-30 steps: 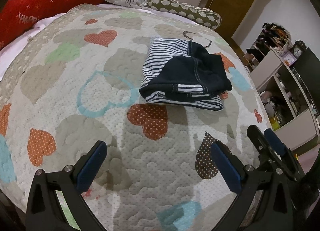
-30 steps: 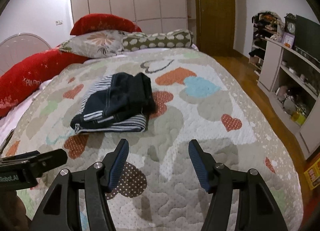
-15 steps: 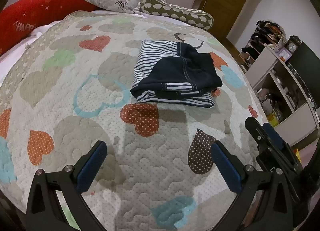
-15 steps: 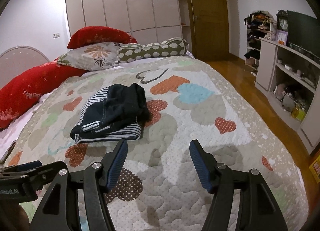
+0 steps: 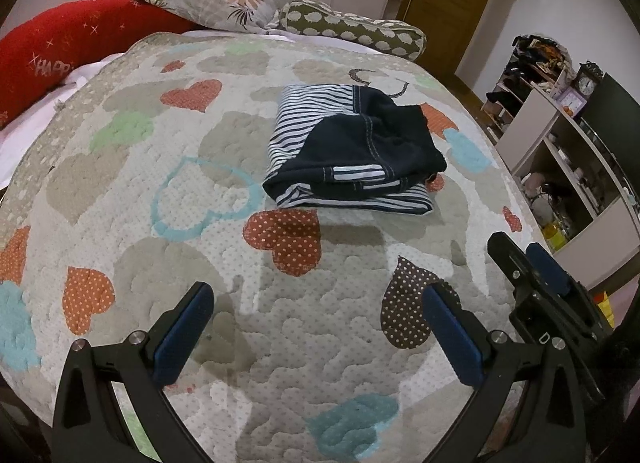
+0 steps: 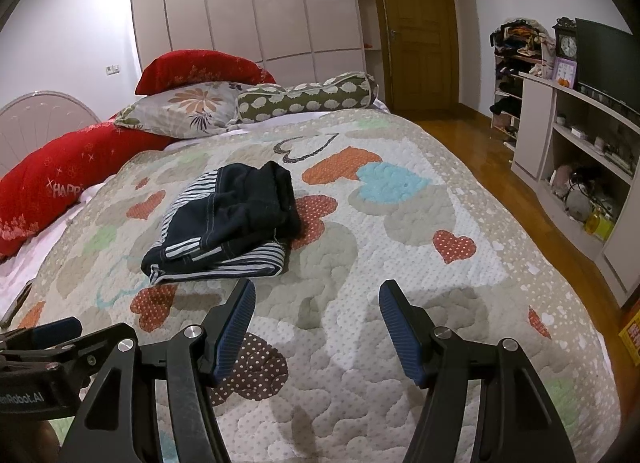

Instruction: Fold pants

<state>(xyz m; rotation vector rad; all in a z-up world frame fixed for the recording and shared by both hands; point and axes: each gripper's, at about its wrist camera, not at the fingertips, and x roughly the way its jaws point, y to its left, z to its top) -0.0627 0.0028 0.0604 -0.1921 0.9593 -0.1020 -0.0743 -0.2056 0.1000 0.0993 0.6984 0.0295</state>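
Observation:
The pants (image 5: pixel 352 151), navy with white-striped panels, lie folded in a compact bundle in the middle of the heart-patterned quilt (image 5: pixel 120 191). They also show in the right wrist view (image 6: pixel 228 223). My left gripper (image 5: pixel 316 311) is open and empty, held above the quilt well short of the bundle. My right gripper (image 6: pixel 316 311) is open and empty, also short of the bundle and to its right. The right gripper shows at the right edge of the left wrist view (image 5: pixel 536 283).
Red, floral and dotted pillows (image 6: pixel 192 103) lie at the head of the bed. A shelf unit (image 6: pixel 576 151) with clutter stands along the right wall past a strip of wooden floor (image 6: pixel 480 151). A wooden door (image 6: pixel 416 31) and wardrobe are behind.
Both grippers have pulled back and tilted upward from the folded pants, so more of the room shows. Both stay open and empty. The pants have not moved.

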